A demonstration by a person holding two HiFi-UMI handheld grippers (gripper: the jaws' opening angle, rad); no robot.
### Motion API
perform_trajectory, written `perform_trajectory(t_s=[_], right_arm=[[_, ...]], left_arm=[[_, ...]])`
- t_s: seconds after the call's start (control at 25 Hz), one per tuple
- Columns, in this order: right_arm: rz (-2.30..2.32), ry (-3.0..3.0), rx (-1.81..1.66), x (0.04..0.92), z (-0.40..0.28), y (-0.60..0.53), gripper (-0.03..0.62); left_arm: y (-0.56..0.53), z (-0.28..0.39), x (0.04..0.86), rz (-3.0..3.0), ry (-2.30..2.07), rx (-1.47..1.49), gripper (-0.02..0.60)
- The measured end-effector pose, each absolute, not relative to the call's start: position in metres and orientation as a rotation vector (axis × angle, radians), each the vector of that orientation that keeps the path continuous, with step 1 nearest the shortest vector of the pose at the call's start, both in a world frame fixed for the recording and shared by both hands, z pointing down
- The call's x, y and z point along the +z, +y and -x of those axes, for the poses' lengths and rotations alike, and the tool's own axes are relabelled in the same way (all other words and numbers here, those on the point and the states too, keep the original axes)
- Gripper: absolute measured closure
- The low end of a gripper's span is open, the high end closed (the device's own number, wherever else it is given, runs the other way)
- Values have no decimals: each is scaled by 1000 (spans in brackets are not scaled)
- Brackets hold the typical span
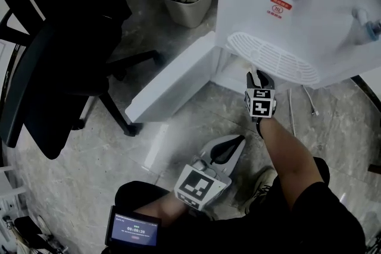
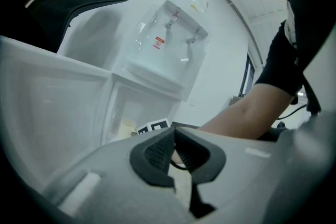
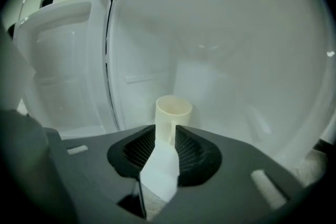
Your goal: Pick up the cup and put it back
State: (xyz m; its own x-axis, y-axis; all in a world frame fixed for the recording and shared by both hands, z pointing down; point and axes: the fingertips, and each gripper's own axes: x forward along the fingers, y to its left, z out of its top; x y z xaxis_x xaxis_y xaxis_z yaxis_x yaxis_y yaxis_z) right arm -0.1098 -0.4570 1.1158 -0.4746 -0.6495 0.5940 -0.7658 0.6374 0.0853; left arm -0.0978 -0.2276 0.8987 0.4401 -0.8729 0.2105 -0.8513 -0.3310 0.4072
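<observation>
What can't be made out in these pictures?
- Cup base: right gripper view, hidden behind the right gripper.
- Screen text: head view, too small.
- Bin contents: head view, too small to identify.
- Dispenser label print: head view, too small.

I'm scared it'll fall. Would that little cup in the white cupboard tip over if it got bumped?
The cup stands upright and looks taller than wide, so a knock near its rim could probably tip it. It looks stiff and small, likely light, so the right gripper should lift it easily.
</observation>
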Motion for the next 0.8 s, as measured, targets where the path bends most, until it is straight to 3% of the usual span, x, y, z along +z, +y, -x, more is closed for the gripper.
perform_trajectory(t_s=[0.16,0.52,0.8], right_arm=[[-1017,-2339,306,1103,123,-417,586],[-609,-2323,586,991,110,-239,586],[-535,-2176,643,851,18,-178,586]], left_arm=[[-232,99,884,-2200,-1499,-94,577],[-148,48,829,-1926,-1473,-121,577],[-73,49,750,-1733,-1482,-26,577]])
